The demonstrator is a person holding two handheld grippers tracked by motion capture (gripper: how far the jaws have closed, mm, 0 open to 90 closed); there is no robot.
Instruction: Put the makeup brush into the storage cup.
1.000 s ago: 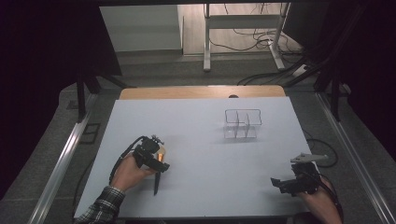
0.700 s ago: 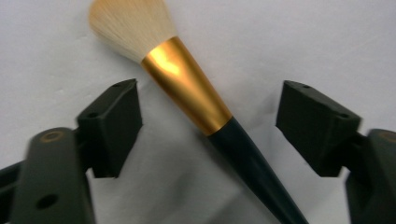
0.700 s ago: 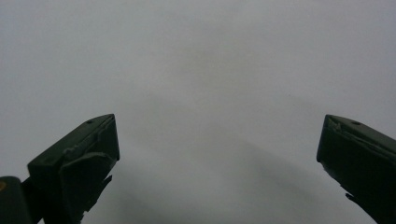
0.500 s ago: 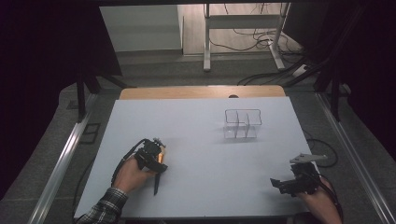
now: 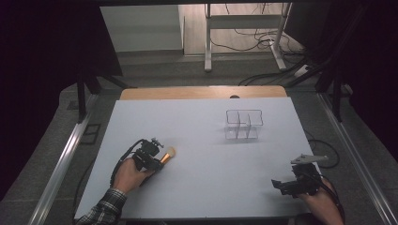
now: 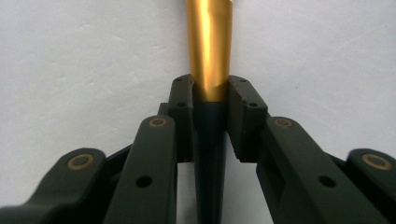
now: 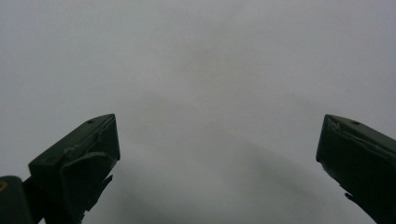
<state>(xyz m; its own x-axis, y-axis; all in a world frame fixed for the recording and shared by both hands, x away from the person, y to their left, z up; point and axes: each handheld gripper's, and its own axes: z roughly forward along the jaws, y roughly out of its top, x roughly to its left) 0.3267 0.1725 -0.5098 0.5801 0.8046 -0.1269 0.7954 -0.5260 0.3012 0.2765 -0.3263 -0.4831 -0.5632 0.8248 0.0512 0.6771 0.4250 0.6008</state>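
A makeup brush (image 5: 167, 154) with a gold ferrule (image 6: 208, 42) and a dark handle (image 6: 209, 154) is held low over the white table (image 5: 202, 140) at front left. My left gripper (image 5: 157, 161) is shut on the brush, and its jaws (image 6: 210, 88) clamp where ferrule meets handle. The pale bristle head points to the right and away from the person. At the front right, my right gripper (image 5: 280, 184) is open, with bare table between its jaws (image 7: 219, 140). A clear compartment organizer (image 5: 243, 124) stands at the back right of centre.
The white table top ends at a wooden strip (image 5: 202, 92) along its far edge. Metal rails (image 5: 61, 159) run along both sides. Cables (image 5: 324, 150) trail off the right side, and table legs (image 5: 244, 37) stand on the floor beyond.
The left hand has turned: the brush's dark handle earlier pointed down toward the front edge, and now the bristle head points right and slightly up. The right gripper has barely moved.
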